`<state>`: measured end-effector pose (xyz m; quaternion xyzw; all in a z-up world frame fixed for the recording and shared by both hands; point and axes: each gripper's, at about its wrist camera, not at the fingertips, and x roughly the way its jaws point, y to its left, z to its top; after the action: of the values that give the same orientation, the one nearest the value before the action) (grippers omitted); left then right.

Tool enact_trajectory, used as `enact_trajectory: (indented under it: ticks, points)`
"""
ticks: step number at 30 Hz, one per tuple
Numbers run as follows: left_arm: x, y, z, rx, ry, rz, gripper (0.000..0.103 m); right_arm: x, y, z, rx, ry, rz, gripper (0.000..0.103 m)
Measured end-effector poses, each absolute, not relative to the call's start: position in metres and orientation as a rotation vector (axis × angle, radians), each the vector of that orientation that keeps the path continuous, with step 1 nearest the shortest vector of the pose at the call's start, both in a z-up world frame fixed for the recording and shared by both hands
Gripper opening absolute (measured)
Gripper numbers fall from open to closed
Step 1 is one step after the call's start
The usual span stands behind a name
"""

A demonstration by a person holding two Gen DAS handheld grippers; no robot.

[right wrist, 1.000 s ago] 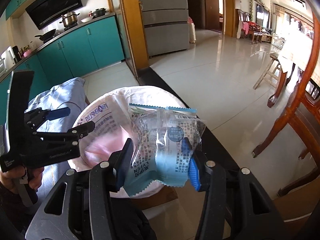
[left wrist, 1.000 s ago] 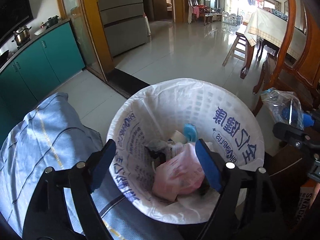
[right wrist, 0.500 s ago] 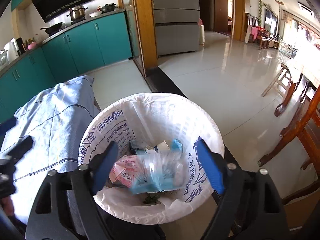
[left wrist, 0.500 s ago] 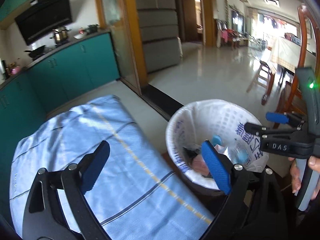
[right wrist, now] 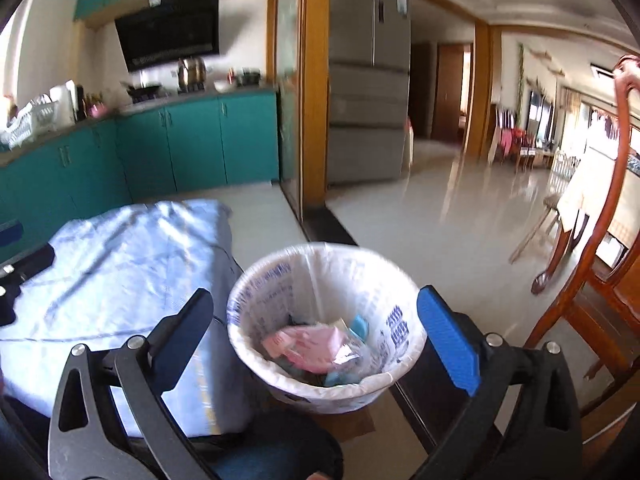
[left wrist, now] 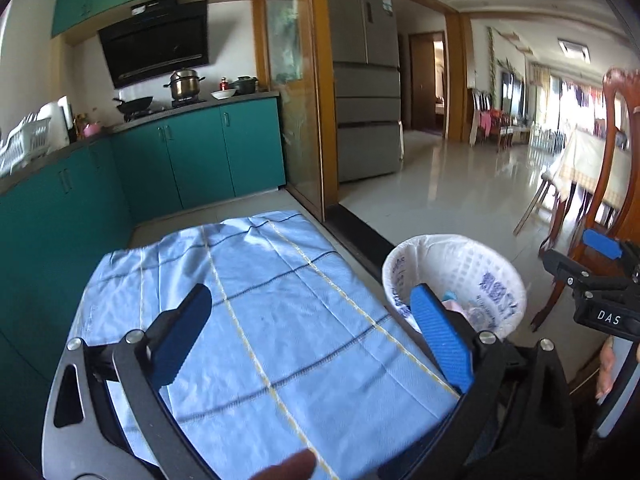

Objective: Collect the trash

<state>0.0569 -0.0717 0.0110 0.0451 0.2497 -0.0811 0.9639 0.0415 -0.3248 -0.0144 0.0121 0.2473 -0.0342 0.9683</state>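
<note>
A bin lined with a white printed bag point(right wrist: 326, 320) stands on the floor right of the table; it also shows in the left wrist view point(left wrist: 456, 276). Inside lie a pink wrapper point(right wrist: 308, 344), a clear-and-blue wrapper point(right wrist: 348, 360) and other scraps. My right gripper point(right wrist: 316, 336) is open and empty, raised above and in front of the bin. My left gripper point(left wrist: 308, 332) is open and empty above the table's light blue checked cloth point(left wrist: 248, 304). The right gripper's body shows at the right edge of the left wrist view point(left wrist: 600, 292).
Teal kitchen cabinets point(left wrist: 192, 156) with pots stand behind the table. A grey fridge point(left wrist: 366, 76) and wooden door frame point(left wrist: 320, 96) are beyond. A wooden chair point(right wrist: 600, 272) stands right of the bin. A dining table point(left wrist: 588, 164) is far right.
The right gripper opened and dropped the clear-and-blue wrapper into the bin, then drew back and up. The left gripper swung left from over the bin to over the cloth.
</note>
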Motion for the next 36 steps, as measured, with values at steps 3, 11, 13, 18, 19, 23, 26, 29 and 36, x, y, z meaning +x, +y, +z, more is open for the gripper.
enact_trajectory:
  ticks: [3,11,13,18,19,23,26,29,36]
  points:
    - [0.039,-0.061,0.011,0.067,0.522,-0.167,0.099,0.017,-0.313,-0.004,0.037,0.448,-0.069,0.099]
    - [0.001,-0.047,0.024,0.103,0.486,-0.108,0.099,-0.021,-0.29,0.009,-0.01,0.394,-0.076,0.099]
    - [-0.005,-0.045,0.027,0.113,0.472,-0.093,0.1,-0.026,-0.288,0.014,-0.01,0.381,-0.07,0.1]
    - [-0.022,-0.036,0.033,0.097,0.454,-0.066,0.1,-0.032,-0.277,0.021,-0.045,0.374,-0.102,0.1]
    - [-0.024,-0.035,0.033,0.094,0.452,-0.072,0.1,-0.032,-0.275,0.022,-0.051,0.372,-0.11,0.1]
    - [-0.028,-0.032,0.034,0.096,0.44,-0.058,0.1,-0.037,-0.272,0.025,-0.037,0.356,-0.077,0.1]
    - [-0.03,-0.029,0.035,0.082,0.433,-0.057,0.1,-0.039,-0.267,0.026,-0.028,0.353,-0.044,0.1]
    - [-0.032,-0.028,0.035,0.079,0.429,-0.054,0.1,-0.039,-0.263,0.025,-0.048,0.345,-0.046,0.1]
    - [-0.029,-0.027,0.033,0.078,0.431,-0.043,0.1,-0.039,-0.256,0.023,-0.064,0.343,-0.039,0.1]
